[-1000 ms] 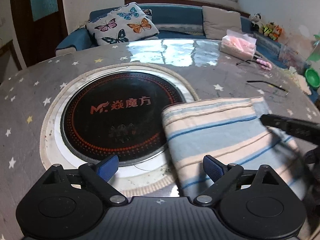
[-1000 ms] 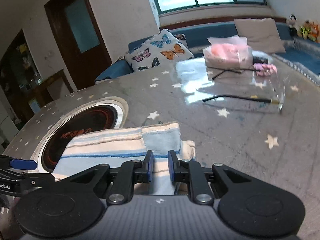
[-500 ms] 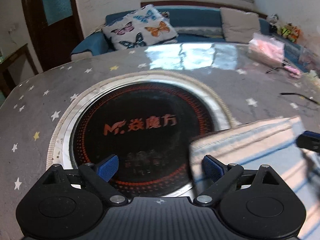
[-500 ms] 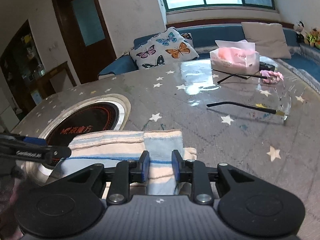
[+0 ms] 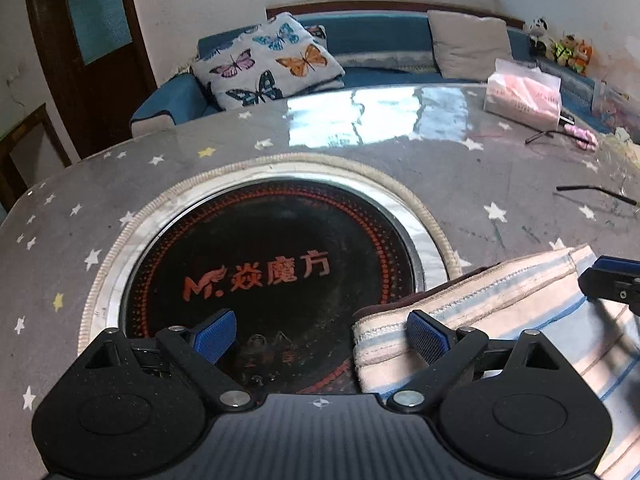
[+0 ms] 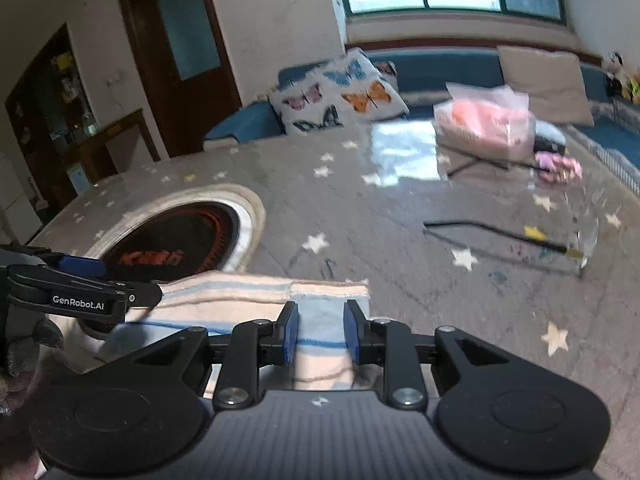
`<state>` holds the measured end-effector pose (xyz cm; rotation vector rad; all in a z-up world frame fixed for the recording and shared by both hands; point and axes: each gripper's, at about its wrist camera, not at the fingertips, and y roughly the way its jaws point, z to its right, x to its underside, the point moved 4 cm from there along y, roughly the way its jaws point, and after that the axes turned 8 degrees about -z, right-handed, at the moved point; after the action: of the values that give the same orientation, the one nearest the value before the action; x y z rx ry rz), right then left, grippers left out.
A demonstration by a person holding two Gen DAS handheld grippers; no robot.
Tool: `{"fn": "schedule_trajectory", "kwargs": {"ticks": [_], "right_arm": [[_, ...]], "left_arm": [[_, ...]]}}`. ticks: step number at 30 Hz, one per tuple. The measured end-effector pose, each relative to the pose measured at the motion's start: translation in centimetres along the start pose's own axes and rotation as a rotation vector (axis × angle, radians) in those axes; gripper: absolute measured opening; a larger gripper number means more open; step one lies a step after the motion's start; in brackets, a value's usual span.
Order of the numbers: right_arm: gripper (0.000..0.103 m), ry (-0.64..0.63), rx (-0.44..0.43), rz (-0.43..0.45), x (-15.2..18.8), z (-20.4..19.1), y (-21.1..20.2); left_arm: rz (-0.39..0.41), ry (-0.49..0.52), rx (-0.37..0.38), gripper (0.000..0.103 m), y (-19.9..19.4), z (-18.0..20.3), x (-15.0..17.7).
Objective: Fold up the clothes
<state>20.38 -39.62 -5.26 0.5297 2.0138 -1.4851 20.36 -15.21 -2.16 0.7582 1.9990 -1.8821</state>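
You see a cream garment [image 5: 520,320] striped blue and a grey tablecloth [image 5: 440,168] dotted with stars. The cushion [image 5: 272,64] shows coloured butterflies.

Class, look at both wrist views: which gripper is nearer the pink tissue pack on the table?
Right. The right gripper sits at the striped cloth's end toward the tissue pack; the left gripper hovers over the cooktop, farther away.

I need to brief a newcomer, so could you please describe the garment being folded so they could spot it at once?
Find the round black cooktop set into the star-patterned table. Beside it, overlapping its rim, lies the folded striped cloth. It is the table's only fabric item, cream and pale blue with thin blue lines.
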Motion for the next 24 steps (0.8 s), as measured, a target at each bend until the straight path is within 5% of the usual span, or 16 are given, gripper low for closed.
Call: {"fn": "schedule_trajectory", "kwargs": {"ticks": [10, 24], "right_arm": [[0.026, -0.049, 0.006, 0.000, -0.4, -0.6, 0.5], [0.052, -0.192, -0.014, 0.026, 5.0, -3.6, -6.0]], "left_arm": [[0.035, 0.035, 0.033, 0.094, -1.6, 1.3, -0.1], [0.054, 0.145, 0.092, 0.099, -6.2, 2.0, 5.8]]}}
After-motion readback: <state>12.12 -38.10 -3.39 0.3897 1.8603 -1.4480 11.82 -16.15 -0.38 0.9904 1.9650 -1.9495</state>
